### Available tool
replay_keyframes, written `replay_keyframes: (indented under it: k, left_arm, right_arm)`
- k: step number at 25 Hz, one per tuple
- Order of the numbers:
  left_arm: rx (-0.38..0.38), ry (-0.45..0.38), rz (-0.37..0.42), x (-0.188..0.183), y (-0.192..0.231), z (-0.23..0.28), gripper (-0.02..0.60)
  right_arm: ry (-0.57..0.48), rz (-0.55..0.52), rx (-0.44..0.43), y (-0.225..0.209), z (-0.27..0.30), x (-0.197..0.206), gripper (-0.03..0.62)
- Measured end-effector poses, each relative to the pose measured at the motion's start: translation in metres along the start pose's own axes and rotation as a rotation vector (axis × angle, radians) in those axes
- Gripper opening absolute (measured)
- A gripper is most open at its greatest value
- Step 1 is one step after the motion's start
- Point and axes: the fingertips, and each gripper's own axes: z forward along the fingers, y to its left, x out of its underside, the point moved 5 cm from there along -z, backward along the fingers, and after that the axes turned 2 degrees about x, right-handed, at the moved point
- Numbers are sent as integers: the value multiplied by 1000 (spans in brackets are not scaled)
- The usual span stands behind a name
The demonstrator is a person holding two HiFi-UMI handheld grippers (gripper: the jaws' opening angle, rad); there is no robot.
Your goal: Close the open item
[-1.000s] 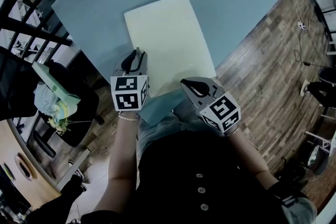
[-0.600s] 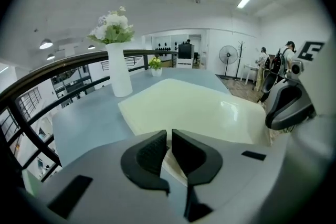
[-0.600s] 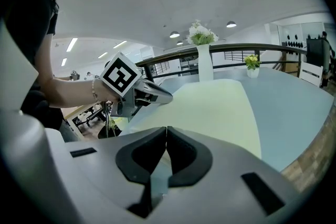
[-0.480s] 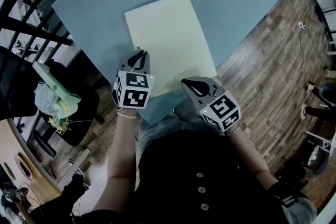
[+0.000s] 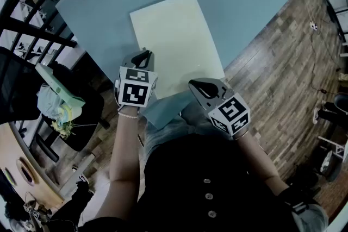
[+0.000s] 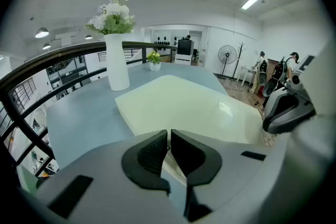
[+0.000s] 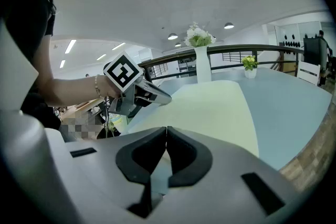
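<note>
- Folder [image 5: 176,43] lies flat and spread on the tabletop [image 5: 244,2], by its near corner.
- Left claw [image 5: 143,57] has just been closing on the folder's left edge. The pads almost meet and look pinched on the thin pale edge.
- Right claw [image 5: 200,86] is fully closed and empty, at the near edge.
- Grip looks set, so folding over is likely next.
</note>
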Motion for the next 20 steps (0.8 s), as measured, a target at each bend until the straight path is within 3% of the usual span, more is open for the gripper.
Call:
replay_keyframes:
  k: [8,15,20]
  left_arm:
    - [1,-45,-41,1,0,-3,37]
    - [58,-137,-238,4,-1,-12,37]
    - [77,-202,-298,-1,-6,-25,37]
  right_arm:
    - [-22,-2,-3,1,-2,-4,3]
    - [-77,30,-16,-1,-2,-16,3]
    - [-116,67,-53,-4,-6,-24,3]
